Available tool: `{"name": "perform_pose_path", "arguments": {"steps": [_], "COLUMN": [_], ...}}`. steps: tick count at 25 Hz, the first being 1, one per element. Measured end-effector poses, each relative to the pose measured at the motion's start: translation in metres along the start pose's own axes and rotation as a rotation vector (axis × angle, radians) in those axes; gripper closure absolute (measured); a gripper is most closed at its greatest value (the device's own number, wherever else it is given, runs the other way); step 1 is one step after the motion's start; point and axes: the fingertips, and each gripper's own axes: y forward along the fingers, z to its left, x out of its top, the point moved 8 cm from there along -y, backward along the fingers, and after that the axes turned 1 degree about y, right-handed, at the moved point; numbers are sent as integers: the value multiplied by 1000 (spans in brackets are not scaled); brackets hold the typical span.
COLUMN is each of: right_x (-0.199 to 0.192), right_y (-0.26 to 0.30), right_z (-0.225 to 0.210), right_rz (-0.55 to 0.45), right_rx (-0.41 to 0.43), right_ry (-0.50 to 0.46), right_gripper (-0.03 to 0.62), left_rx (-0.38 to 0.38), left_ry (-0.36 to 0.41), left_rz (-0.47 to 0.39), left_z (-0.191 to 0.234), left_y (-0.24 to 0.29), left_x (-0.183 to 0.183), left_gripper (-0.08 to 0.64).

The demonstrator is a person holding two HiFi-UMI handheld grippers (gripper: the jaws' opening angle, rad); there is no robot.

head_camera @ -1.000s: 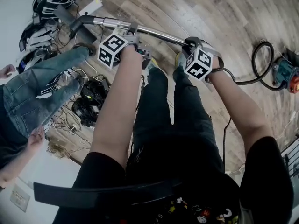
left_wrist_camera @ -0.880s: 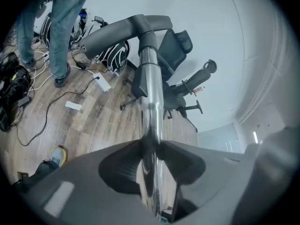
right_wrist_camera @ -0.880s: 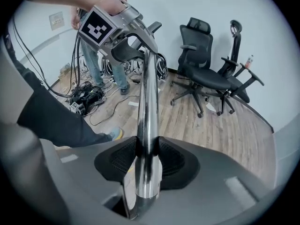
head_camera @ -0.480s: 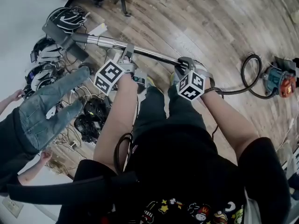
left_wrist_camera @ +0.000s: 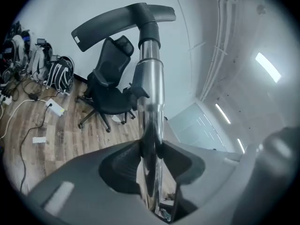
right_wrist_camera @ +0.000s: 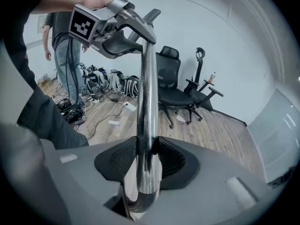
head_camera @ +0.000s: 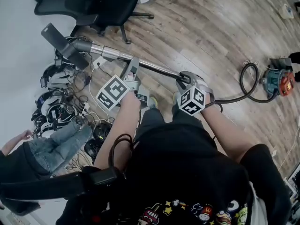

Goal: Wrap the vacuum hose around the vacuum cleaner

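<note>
We hold the wand (head_camera: 159, 69) in both grippers: the left gripper (left_wrist_camera: 151, 161) is clamped on its shaft, the right gripper (right_wrist_camera: 146, 161) on it just above the bend where the hose (head_camera: 242, 79) starts. The vacuum (head_camera: 277, 81) sits on the floor (head_camera: 211, 27) well to our right, with the hose looped beside it. We should carry the wand over with firm grips and let slack form for winding. A chair (head_camera: 108, 3), cables (head_camera: 61, 111) and a bystander (head_camera: 42, 149) crowd the nozzle end.

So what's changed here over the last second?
The left gripper and the right gripper have lifted the metal tube and its floor head higher above the floor. Unchanged: both pairs of jaws stay clamped on the tube, and the vacuum cleaner and its hose lie on the floor at the right.
</note>
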Motion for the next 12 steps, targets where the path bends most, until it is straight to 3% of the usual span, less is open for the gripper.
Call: {"name": "perform_pose_path", "arguments": {"steps": [12], "right_x": [-2], "right_y": [-40], "right_z": [20], "right_rz": [53], "right_rx": [-258], "right_ry": [185], "right_gripper": [422], "left_rx": [-212], "left_ry": [108], "left_rz": [191], "left_z": [-40], "left_y": [17], "left_x": [8], "left_gripper": [405]}}
